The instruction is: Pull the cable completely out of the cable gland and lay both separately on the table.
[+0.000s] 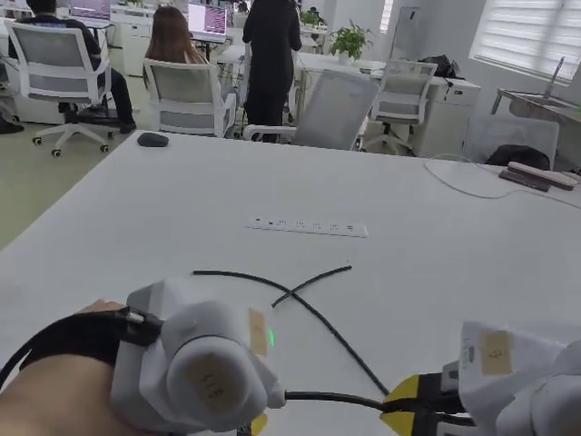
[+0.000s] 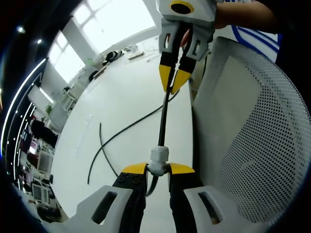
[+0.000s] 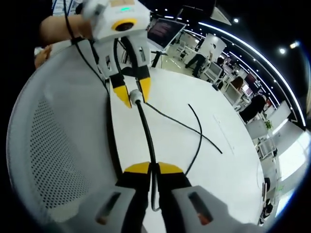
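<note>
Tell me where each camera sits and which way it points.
Head view: on the headset, looking forward and down across the table; the person's forearm shows.
Left gripper view: on the left gripper, facing along its jaws past the cable gland to the right gripper.
Right gripper view: on the right gripper, facing back at the left one.
Shared: both gripper views see the cable between them, from opposite ends.
</note>
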Motion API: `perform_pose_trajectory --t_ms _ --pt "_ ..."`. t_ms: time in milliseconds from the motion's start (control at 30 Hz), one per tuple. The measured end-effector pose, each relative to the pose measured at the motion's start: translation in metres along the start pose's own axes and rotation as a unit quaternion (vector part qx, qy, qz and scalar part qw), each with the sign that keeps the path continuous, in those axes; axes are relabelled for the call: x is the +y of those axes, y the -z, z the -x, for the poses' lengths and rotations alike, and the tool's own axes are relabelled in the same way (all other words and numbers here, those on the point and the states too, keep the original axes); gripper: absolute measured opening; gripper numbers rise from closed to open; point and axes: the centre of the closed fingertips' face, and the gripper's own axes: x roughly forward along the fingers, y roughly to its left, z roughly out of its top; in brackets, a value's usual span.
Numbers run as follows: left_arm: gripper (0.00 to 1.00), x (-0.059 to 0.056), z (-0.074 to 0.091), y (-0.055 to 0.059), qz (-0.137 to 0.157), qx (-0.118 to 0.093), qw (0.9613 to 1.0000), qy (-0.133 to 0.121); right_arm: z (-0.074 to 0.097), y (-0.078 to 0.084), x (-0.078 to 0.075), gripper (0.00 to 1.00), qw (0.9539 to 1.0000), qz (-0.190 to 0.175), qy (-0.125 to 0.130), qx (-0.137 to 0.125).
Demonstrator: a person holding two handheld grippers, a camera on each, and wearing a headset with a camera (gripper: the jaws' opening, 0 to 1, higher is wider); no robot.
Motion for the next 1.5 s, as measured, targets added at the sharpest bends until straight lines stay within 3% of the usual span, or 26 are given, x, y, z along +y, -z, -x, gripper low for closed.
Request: perform_pose_trajectory --t_ms 200,233,300,333,367,467,567,633,800,900,967,1033,1233,1500 --pt "0.17 -0.002 0.003 0.001 0.004 0.002 1.0 0.001 0.0 0.037 -0.013 0.03 0.9985 -0.03 0.011 0.044" --pt "0.17 -0.004 0.003 0.001 0.001 0.004 1.0 0.002 -0.001 0.045 -0.012 0.03 0.9966 -0.056 0.009 0.06" --pt "0.17 -0.007 0.003 0.001 -0.002 0.008 1.0 0.005 -0.004 0.058 -0.011 0.04 0.988 -0.125 0.005 0.091" --pt "0.17 -0.008 0.003 0.001 -0.003 0.008 0.9999 0.005 -0.006 0.061 -0.011 0.05 0.9875 -0.123 0.006 0.098" --pt "0.17 -0.009 0.003 0.0 -0.001 0.007 1.0 0.005 -0.008 0.059 -0.01 0.05 0.9903 -0.102 0.001 0.095" --pt "0.17 -0.011 0.003 0.001 0.002 0.012 0.9999 0.006 -0.01 0.057 -0.003 0.07 0.9889 -0.104 -0.012 0.105" --pt "0.17 -0.012 0.003 0.002 0.003 0.017 0.9998 0.006 -0.011 0.044 0.004 0.18 0.9901 -0.1 -0.026 0.095" --pt "0.17 -0.012 0.003 0.002 0.005 0.018 0.9998 0.006 -0.014 0.026 0.017 0.18 0.9912 -0.097 -0.059 0.068" --pt "0.17 -0.014 0.001 0.002 0.006 0.022 0.9997 0.009 -0.017 -0.02 0.037 0.22 0.9885 -0.106 -0.107 0.012" --pt "0.17 -0.015 0.002 0.0 0.007 0.02 0.9997 0.01 -0.017 -0.055 0.045 0.24 0.9866 -0.098 -0.126 -0.035" --pt "0.17 -0.015 0.002 0.0 0.008 0.02 0.9997 0.009 -0.017 -0.078 0.045 0.23 0.9861 -0.091 -0.122 -0.067" --pt "0.17 -0.014 0.002 0.0 0.007 0.021 0.9997 0.009 -0.018 -0.088 0.048 0.21 0.986 -0.082 -0.123 -0.076" --pt "0.17 -0.015 0.003 -0.001 0.008 0.02 0.9997 0.01 -0.027 -0.085 0.046 0.04 0.992 -0.048 -0.101 -0.06" --pt "0.17 -0.017 0.002 -0.004 0.011 0.011 0.9998 0.011 -0.024 -0.08 0.046 0.04 0.9923 -0.042 -0.1 -0.059"
